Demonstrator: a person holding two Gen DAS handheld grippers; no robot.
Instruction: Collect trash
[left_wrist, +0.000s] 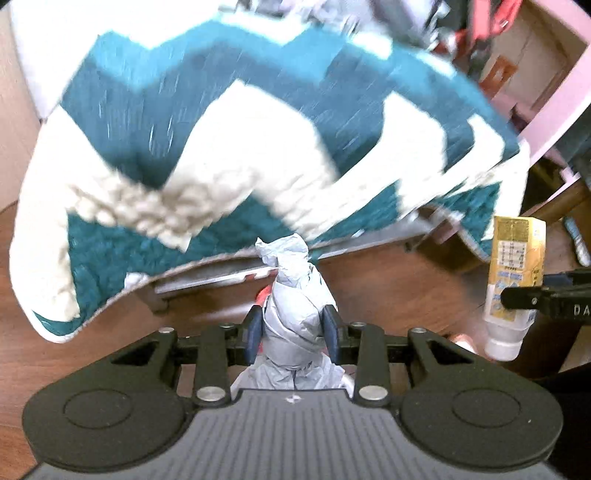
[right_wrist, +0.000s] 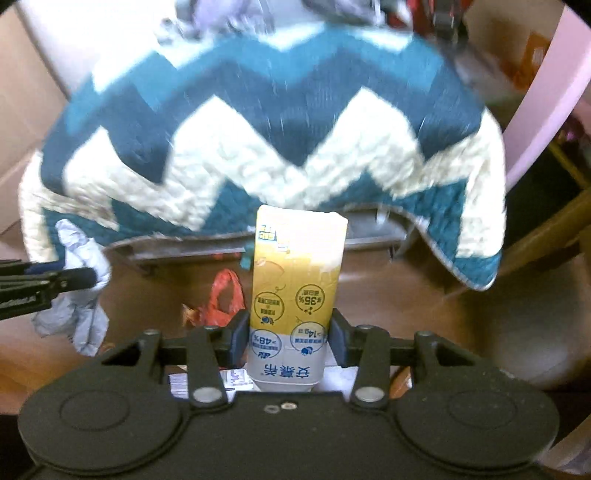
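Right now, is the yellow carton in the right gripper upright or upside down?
Upside down. On the yellow carton, held in the right gripper, the printed text and numbers read inverted in the right wrist view.

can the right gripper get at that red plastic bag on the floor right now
Probably not as it stands: the right gripper is shut on the yellow carton. The red bag lies uncovered on the floor below.

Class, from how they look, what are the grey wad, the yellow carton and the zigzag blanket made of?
Grey wad: probably thin paper or plastic film, matte, sharply creased. Yellow carton: coated paperboard, slight sheen, printed, crisp folded edges. Zigzag blanket: soft fleece-like textile, nubbly pile, stitched edge.
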